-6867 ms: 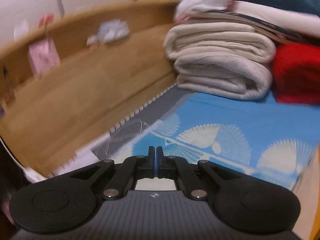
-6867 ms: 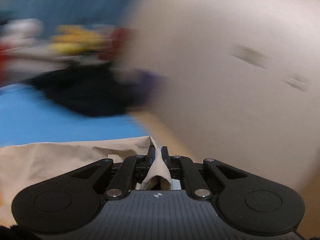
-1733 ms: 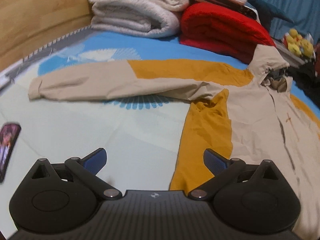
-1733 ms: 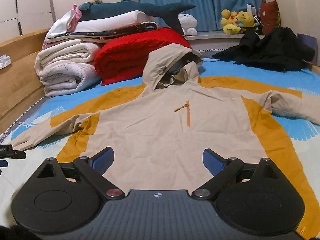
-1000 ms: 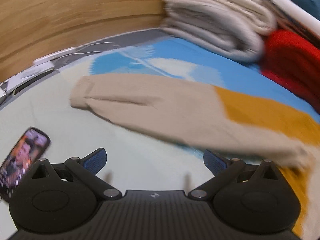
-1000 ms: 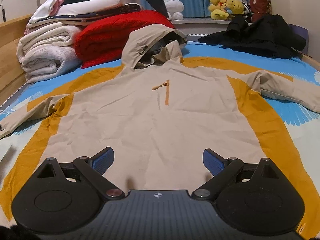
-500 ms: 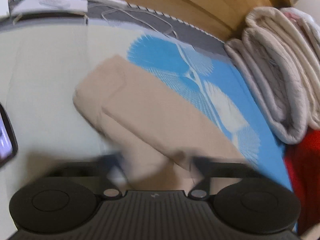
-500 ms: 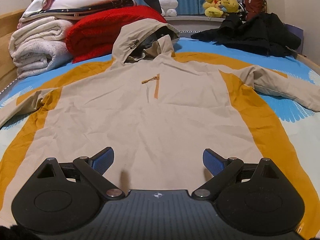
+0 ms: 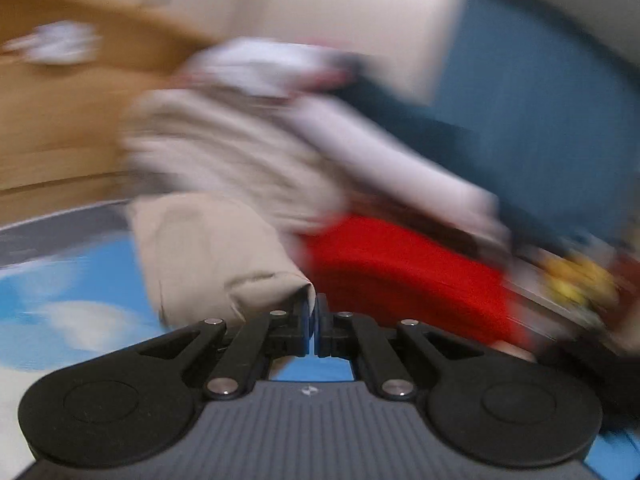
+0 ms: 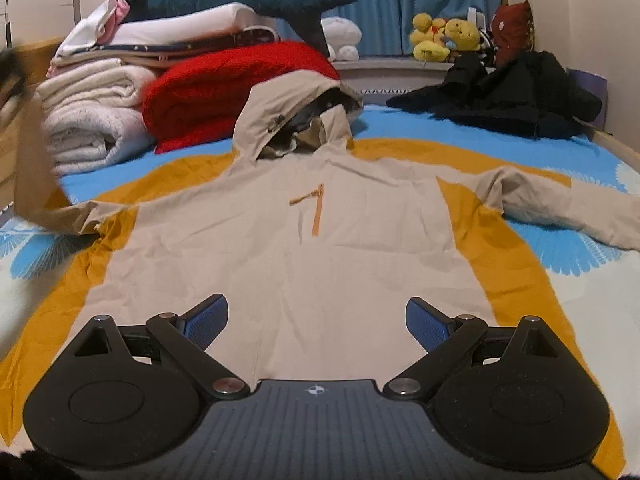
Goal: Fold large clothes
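Since a second ago my left gripper (image 9: 314, 312) has clamped the jacket (image 10: 288, 240) sleeve cuff (image 9: 224, 256), lifting it off the bed (image 10: 580, 280); right gripper (image 10: 316, 320) gapes over the hem.

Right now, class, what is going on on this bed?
A person with a gripper in each hand is folding a beige and mustard hooded jacket spread flat on the bed. The left gripper is shut on the end of one beige sleeve and holds it up off the sheet. The right gripper hangs open above the jacket's lower part, gripping nothing. No fold is made yet.
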Tool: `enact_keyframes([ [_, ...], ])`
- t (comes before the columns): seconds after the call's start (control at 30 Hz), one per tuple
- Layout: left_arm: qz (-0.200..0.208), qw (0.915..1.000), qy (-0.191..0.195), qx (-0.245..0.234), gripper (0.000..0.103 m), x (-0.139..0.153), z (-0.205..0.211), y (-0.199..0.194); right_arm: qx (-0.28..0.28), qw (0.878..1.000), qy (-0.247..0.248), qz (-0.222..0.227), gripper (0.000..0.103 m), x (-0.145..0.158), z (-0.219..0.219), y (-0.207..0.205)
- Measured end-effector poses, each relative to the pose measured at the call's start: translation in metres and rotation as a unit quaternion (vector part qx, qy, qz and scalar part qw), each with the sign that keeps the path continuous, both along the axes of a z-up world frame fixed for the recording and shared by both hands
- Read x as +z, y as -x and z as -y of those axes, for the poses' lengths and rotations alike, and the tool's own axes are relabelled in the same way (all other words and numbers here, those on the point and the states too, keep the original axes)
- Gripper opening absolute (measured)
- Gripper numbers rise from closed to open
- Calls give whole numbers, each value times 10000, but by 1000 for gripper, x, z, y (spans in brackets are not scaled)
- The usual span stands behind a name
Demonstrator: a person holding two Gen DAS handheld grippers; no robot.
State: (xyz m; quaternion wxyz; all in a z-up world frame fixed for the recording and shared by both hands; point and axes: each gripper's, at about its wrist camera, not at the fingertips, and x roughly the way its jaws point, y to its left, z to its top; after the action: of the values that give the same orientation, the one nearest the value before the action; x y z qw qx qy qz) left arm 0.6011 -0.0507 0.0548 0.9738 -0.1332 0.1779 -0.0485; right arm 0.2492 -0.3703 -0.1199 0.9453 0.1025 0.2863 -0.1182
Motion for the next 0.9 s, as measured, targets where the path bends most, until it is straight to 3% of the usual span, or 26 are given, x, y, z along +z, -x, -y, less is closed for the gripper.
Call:
enact_keyframes([
  [0.1, -114, 9922, -227, -1218, 8, -16, 120, 38, -133, 9998, -106, 49, 96, 5, 8, 3],
  [0.13, -349, 9833, -349, -1753, 38, -34, 161, 51, -193, 9996, -182, 56, 96, 6, 13, 3],
  [0.17, -644, 9725, -499, -2180, 81, -52, 189, 59, -253, 9993, -266, 42, 96, 7, 18, 3],
  [0.2, -936, 9619, -713, -2468, 93, -70, 212, 69, -316, 9989, -342, 14, 96, 7, 23, 4],
  [0.27, -928, 9507, -1274, -2671, 95, -106, 233, 96, -518, 9974, -507, -3, 96, 8, 35, 6],
  [0.37, -848, 9368, -1864, -2837, 96, -138, 208, 111, -790, 9928, -896, 48, 96, 11, 55, 10],
  [0.53, -448, 9446, -2550, -2018, 99, -163, 104, 106, -1066, 9833, -1474, 64, 96, 8, 75, 10],
  [0.6, -530, 9434, -2820, -1665, 99, -171, 68, 89, -1080, 9807, -1621, 132, 96, 10, 78, 6],
  [0.77, -1229, 9396, -2625, -1821, 99, -190, 23, 44, -1001, 9689, -2225, 405, 96, 23, 114, -63],
  [0.9, -1221, 9511, -2314, -1642, 95, -199, 24, 19, -989, 9683, -2275, 287, 96, 6, 141, -160],
])
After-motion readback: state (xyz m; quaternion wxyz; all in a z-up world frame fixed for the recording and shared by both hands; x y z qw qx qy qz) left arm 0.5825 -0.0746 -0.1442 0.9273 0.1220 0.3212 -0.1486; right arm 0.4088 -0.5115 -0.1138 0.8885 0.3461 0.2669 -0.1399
